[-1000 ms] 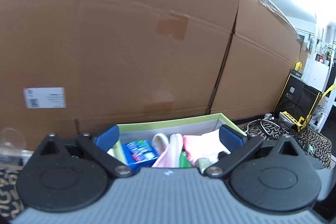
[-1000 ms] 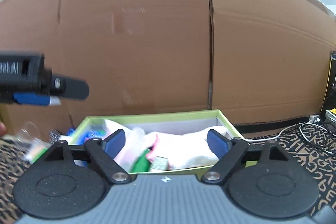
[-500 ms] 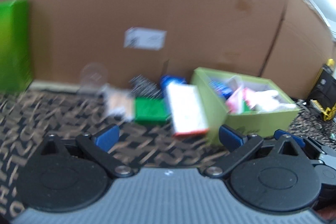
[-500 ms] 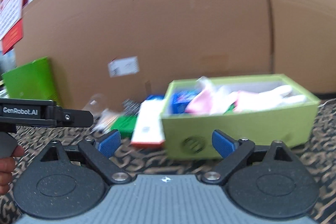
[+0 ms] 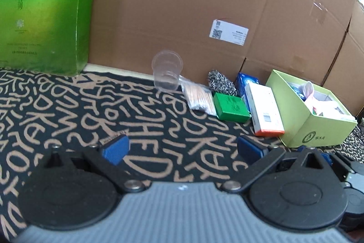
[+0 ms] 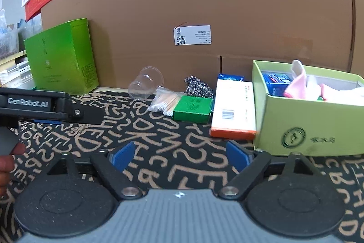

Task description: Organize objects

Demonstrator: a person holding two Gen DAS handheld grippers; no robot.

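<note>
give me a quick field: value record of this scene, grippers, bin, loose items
left gripper: open, empty, above the rug
right gripper: open, empty
bin: light green box, open top, pink cloth and other items inside
beside bin: white and orange box, blue box behind it
loose row: small green box, bag of sticks, steel scrubber, clear cup
far left: tall green carton

Black carpet (image 5: 68, 106) with tan letter pattern; lime-green open box (image 6: 314, 129); dark green small box (image 6: 192, 109); white, orange-edged carton (image 6: 233, 109); silver scourer (image 6: 198, 87).
</note>
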